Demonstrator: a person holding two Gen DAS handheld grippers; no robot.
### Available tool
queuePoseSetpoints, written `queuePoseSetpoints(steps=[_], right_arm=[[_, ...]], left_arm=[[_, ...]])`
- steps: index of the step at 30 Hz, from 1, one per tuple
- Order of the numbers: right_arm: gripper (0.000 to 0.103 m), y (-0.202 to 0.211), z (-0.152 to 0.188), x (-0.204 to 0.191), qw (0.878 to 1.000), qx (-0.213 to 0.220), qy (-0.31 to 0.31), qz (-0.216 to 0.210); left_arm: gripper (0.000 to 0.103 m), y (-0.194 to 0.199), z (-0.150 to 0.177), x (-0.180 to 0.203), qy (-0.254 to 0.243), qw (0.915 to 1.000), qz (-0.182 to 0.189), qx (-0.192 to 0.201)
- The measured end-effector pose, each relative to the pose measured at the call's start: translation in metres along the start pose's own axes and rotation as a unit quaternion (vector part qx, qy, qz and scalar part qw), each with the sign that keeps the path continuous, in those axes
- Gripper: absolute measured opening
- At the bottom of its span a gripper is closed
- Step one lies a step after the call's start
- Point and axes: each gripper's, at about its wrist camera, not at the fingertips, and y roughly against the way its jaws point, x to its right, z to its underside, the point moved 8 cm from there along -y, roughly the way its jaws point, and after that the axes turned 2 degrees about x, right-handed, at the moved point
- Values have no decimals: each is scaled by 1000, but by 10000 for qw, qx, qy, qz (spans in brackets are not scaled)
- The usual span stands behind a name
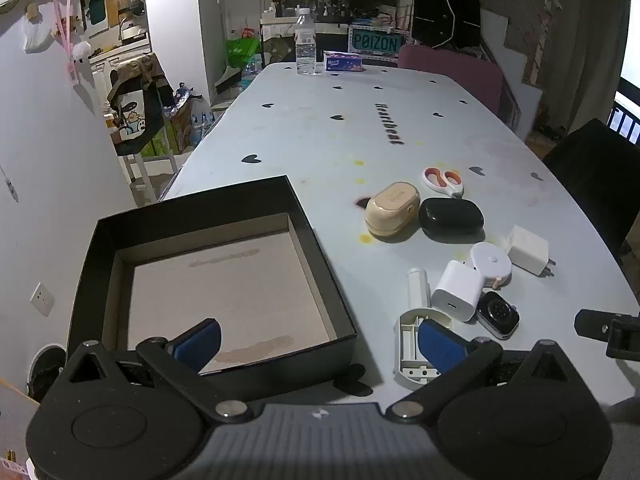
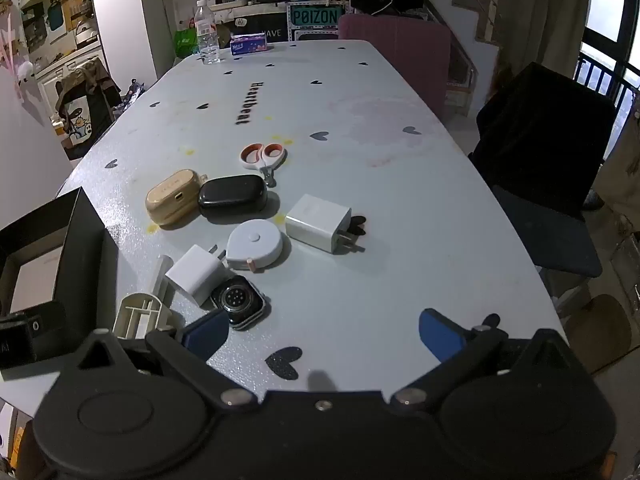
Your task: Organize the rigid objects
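black case (image 2: 233,196): glossy plastic | box (image 1: 320,264): matt black card | table (image 2: 360,120): smooth, glitter hearts

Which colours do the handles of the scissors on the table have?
The scissors have white handles with orange inner rings, clearest in the right wrist view.

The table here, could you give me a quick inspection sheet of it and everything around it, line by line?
Surface: pale table with black heart prints and yellowish stains.
Job's things: empty black box at the near left; beside it lie scissors, beige case touching black case, round tape measure, large charger, small charger, watch body, white plastic holder.
Clutter: water bottle and tissue pack at the far end.
Grippers: left gripper open over the box's corner; right gripper open above bare table.
Cables: nothing seen.
Surroundings: pink chair, dark chair, crowded shelves behind.
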Motion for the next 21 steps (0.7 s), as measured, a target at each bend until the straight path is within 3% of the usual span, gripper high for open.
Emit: queuePoseSetpoints(steps=[21], right_arm=[[102, -1, 0, -1, 10000, -7, 6, 6]], left_arm=[[103, 0, 0, 0, 26, 10000, 29, -13]])
